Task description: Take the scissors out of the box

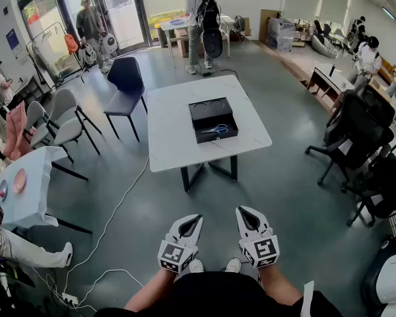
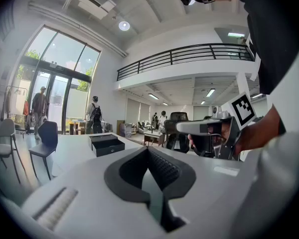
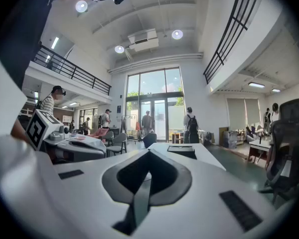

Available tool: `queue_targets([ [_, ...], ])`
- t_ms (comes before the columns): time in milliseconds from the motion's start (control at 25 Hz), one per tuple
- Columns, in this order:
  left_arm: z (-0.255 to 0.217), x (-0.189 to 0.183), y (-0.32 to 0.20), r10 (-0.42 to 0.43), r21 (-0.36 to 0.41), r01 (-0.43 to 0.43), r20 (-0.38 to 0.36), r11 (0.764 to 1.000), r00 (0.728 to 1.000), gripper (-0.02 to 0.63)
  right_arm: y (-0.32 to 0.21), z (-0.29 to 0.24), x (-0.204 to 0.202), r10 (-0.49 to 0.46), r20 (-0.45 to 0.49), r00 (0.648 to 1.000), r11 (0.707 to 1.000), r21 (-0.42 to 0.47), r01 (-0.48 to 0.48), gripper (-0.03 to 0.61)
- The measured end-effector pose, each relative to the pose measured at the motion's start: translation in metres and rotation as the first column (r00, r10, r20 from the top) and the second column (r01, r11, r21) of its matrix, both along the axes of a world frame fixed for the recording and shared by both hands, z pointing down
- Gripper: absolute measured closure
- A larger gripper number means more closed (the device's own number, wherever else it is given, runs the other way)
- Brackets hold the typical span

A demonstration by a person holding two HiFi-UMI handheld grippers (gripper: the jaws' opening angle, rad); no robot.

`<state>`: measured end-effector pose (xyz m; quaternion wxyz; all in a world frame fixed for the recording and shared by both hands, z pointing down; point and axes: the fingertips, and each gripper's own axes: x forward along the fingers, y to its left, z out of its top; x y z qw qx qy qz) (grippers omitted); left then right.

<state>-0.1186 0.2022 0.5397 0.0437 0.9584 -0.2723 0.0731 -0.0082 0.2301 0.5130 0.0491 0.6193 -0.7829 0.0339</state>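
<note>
Left gripper and right gripper are both closed on nothing, well short of the box ahead, where the scissors lie untouched, so I judge nothing done yet.

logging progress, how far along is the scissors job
Done: the box on the table lies open, with the scissors showing inside. In hand: nothing. The left gripper and right gripper have their jaws together, empty, held low, well short of the table. Left: everything. Walk up, grip the scissors and lift them out.
</note>
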Motion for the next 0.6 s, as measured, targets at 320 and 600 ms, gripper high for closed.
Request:
queue_targets([
  [320, 0.010, -0.009, -0.001, 0.009, 0.003, -0.009, 0.002, 1.000, 1.000, 0.604, 0.001, 0.001, 0.005, 0.036, -0.001, 0.999, 0.999, -0.005, -0.036, 0.572],
  [600, -0.001, -0.026, -0.014, -0.011, 0.018, 0.011, -0.025, 1.000, 1.000, 0.604, -0.003, -0.006, -0.007, 0.038, 0.033, 0.999, 0.999, 0.027, -0.039, 0.572],
])
